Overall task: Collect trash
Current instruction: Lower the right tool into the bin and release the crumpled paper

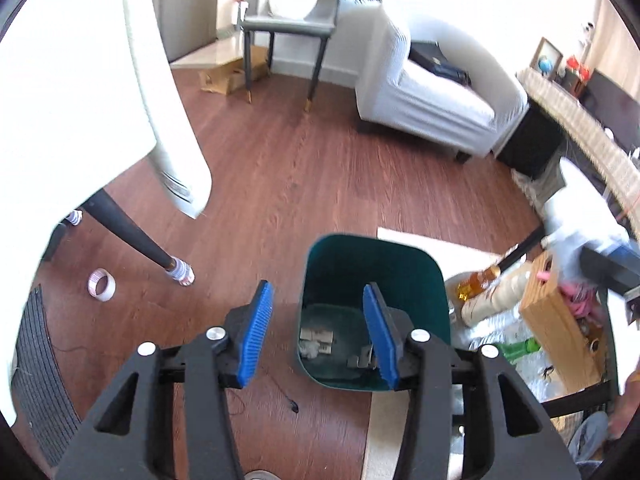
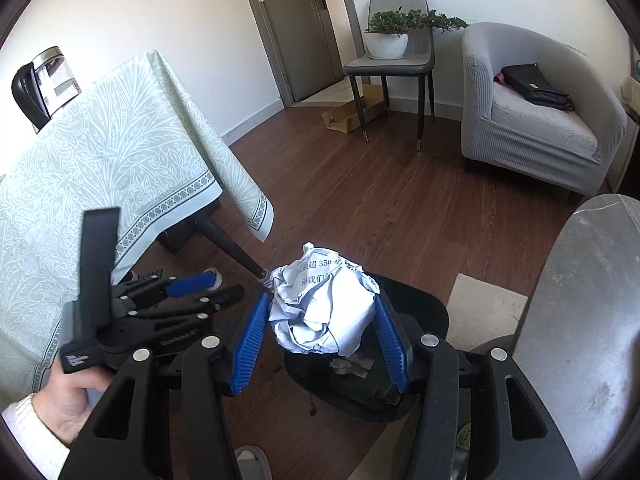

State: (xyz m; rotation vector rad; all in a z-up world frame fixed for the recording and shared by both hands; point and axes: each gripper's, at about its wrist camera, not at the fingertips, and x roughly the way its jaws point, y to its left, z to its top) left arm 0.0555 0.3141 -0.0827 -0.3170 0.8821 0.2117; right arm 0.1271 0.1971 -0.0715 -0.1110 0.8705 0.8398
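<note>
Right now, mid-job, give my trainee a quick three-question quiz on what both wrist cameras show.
1. True or false: the right gripper is empty.
2. Multiple choice: the bin seen in the left wrist view is A) empty, B) holding a few scraps at the bottom, C) full to the rim.
3. Short answer: what sits on the grey chair by the door?

Key
1. False. Its blue pads clamp a crumpled paper ball printed with text, held above the bin.
2. B. The left gripper is open and holds nothing above it.
3. A potted plant in a white pot.
</note>
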